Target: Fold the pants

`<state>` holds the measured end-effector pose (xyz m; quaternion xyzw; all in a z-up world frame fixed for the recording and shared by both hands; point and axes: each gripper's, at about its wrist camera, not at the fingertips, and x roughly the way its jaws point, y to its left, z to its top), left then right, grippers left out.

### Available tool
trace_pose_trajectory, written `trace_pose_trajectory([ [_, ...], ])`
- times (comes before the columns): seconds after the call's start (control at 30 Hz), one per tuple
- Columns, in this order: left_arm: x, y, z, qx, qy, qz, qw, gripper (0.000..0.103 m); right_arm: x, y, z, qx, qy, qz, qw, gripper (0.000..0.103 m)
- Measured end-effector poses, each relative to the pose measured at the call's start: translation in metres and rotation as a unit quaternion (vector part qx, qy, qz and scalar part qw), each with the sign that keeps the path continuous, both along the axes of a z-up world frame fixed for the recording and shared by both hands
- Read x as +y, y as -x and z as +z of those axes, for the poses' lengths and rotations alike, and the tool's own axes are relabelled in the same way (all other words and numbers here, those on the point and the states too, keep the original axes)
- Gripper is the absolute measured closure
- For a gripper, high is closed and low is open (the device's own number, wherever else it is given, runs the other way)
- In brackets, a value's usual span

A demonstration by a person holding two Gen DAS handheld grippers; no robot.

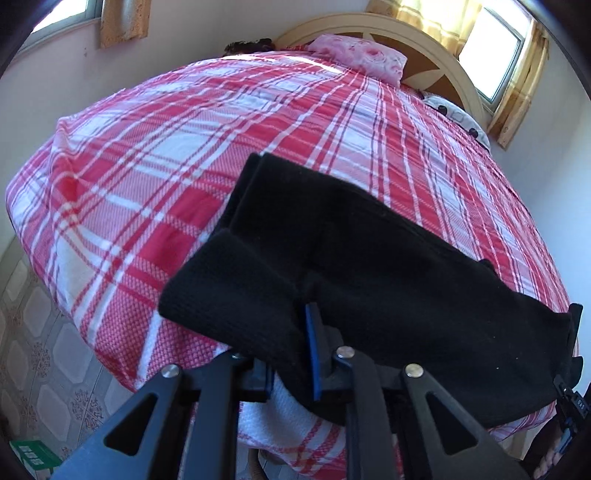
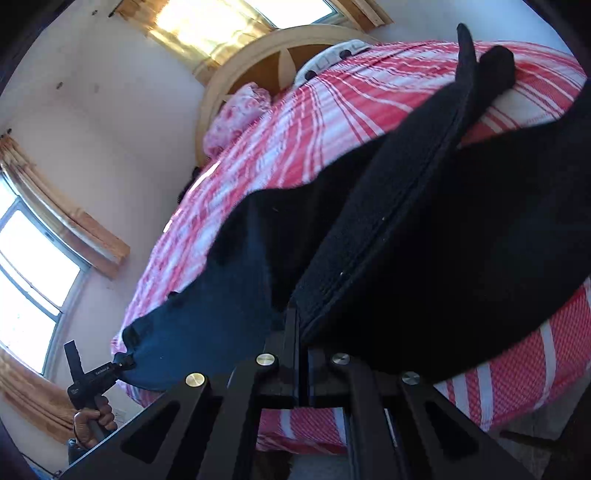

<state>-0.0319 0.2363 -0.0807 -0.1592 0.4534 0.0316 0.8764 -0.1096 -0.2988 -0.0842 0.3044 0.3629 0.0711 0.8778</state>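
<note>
Hard to make out at the left tool (image 1: 291, 332): only one blue-padded finger (image 1: 314, 354) in sight, the other buried under a thick fold of the black pants (image 1: 369, 277). Pinching that fold, with cloth bunched between and over the fingers. Seen from the right wrist as a small black handle, gripped from below by the left hand (image 2: 92, 421), biting one corner of the pants at the bed's edge.

Right tool (image 2: 297, 332) pressed together, fingers flat against each other, nipping the stitched edge of the pants right at their tips. Exact hold there dark and hard to read. Much of the right wrist view blotted out by black cloth close to the lens, lifted off the bed and slightly blurred.

Pants stretched between the two tools across the near edge of the bed, partly doubled over, with a waffle-like knit, a raised seam and a rounded fold. Far ends resting on the bedspread (image 1: 147, 166), woven in red, pink and white checks with a dotted texture.

Behind: a curved cream headboard (image 1: 424, 48) with brown panels, a pink flowered pillow (image 1: 365, 59), a white pillow with dark spots (image 1: 454, 114) half hidden by the bedspread. Yellow-brown curtains (image 2: 192, 33) beside bright, washed-out windows (image 2: 33, 258). Patterned floor tiles (image 1: 37, 332) lower left, plus a green box (image 1: 33, 454) cut off by the picture's rim, contents not visible.
</note>
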Motion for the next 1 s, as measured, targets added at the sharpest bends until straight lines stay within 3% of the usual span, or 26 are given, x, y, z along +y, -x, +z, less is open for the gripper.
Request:
trace_pose_trajectory([
  [0.2, 0.003, 0.011, 0.009, 0.001, -0.013, -0.021, 0.9997, 0.080, -0.003, 0.012, -0.011, 0.032, -0.014, -0.021, 0.999, 0.095],
  [0.27, 0.005, 0.017, 0.017, -0.007, -0.028, -0.017, 0.9994, 0.069, -0.007, 0.019, -0.007, 0.039, -0.013, -0.033, 0.999, 0.085],
  [0.3, 0.007, 0.018, 0.021, -0.013, -0.050, -0.003, 0.9987, 0.049, -0.011, 0.022, -0.003, 0.039, -0.011, -0.044, 0.998, 0.083],
  [0.33, 0.008, 0.022, 0.027, -0.026, -0.081, 0.019, 0.9962, 0.037, -0.014, 0.027, 0.000, 0.037, -0.007, -0.055, 0.998, 0.075],
  [0.37, 0.011, 0.024, 0.033, -0.045, -0.109, 0.034, 0.9924, 0.036, -0.019, 0.034, 0.007, 0.031, 0.001, -0.073, 0.997, 0.068],
  [0.43, 0.018, 0.024, 0.043, -0.058, -0.151, 0.061, 0.9849, 0.036, -0.028, 0.047, 0.023, 0.007, 0.017, -0.109, 0.994, 0.064],
  [0.5, 0.027, 0.024, 0.051, -0.066, -0.156, 0.078, 0.9825, 0.036, -0.028, 0.054, 0.047, -0.036, 0.045, -0.126, 0.990, 0.064],
  [0.57, 0.027, 0.024, 0.059, -0.079, -0.129, 0.065, 0.9863, 0.036, -0.008, 0.037, 0.073, -0.076, 0.060, -0.051, 0.994, 0.064],
  [0.63, 0.016, 0.024, 0.061, -0.087, -0.119, 0.047, 0.9879, 0.036, 0.017, 0.013, 0.084, -0.086, 0.057, 0.030, 0.994, 0.064],
  [0.77, -0.026, 0.015, 0.048, -0.084, -0.118, -0.010, 0.9894, 0.036, 0.097, -0.059, 0.084, -0.063, 0.067, 0.191, 0.977, 0.064],
  [0.87, -0.049, 0.007, 0.036, -0.080, -0.116, -0.033, 0.9895, 0.036, 0.156, -0.105, 0.071, -0.051, 0.093, 0.276, 0.955, 0.064],
  [1.0, -0.061, -0.005, 0.026, -0.073, -0.131, -0.029, 0.9883, 0.036, 0.215, -0.155, 0.046, -0.020, 0.112, 0.313, 0.943, 0.064],
])
